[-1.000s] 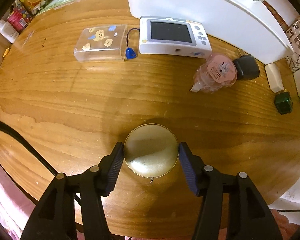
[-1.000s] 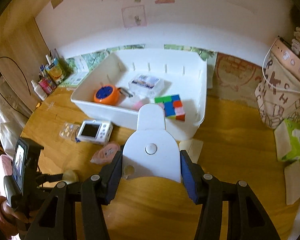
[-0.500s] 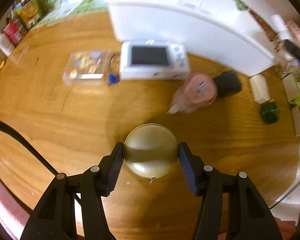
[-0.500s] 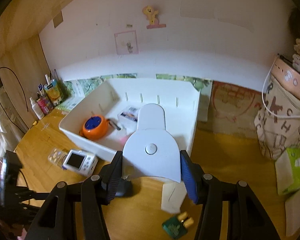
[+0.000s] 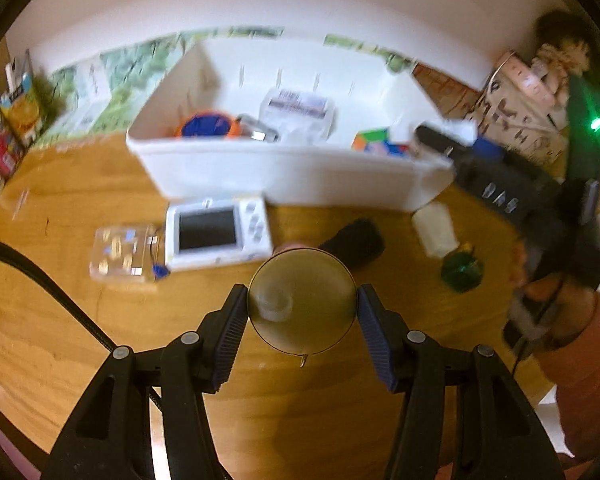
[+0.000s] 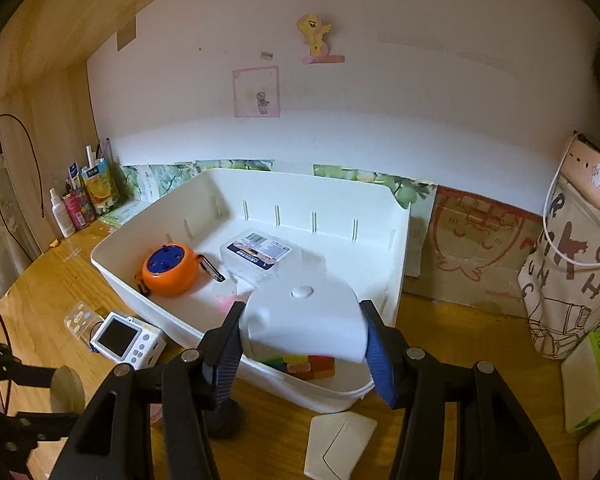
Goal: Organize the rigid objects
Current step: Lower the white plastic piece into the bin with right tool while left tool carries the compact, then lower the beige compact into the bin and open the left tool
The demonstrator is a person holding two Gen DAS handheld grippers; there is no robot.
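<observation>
Wooden table (image 5: 80,340): left jaws grip gold disc (image 5: 302,300); right jaws clamp white scraper (image 6: 300,320) pointing binward.

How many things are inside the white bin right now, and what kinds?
Inside the white bin:
Orange round case: 1
Clear box with label: 1
Coloured cube: 1
Pink thing, partly hidden: 1
Total: 4

My left gripper (image 5: 302,306) has lifted the round gold tin (image 5: 302,300) off the table. My right gripper (image 6: 302,334) has carried the white gadget (image 6: 300,320) over the white bin (image 6: 260,372), tipped flatter.
</observation>
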